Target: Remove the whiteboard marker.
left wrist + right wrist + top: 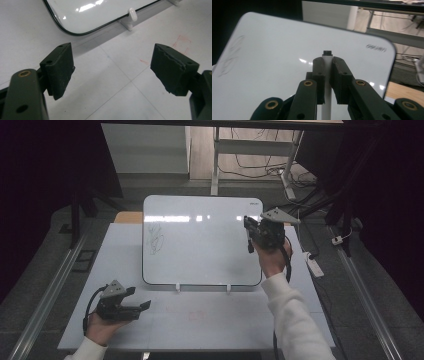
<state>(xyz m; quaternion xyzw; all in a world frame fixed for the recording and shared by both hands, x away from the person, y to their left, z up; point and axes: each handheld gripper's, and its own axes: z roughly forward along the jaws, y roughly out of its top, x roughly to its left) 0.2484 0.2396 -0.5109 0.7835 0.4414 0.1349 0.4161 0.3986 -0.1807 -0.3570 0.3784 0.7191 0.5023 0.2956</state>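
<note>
Right gripper (327,65) clenched on a marker (327,56) before the whiteboard (200,245), at its 3 o'clock edge — thin grip, could twist or slip under pressure. Left gripper (112,72) released, idle at 7 o'clock.

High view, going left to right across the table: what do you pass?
Left claw → scribble on the whiteboard → marker in the right claw → power strip.
</note>
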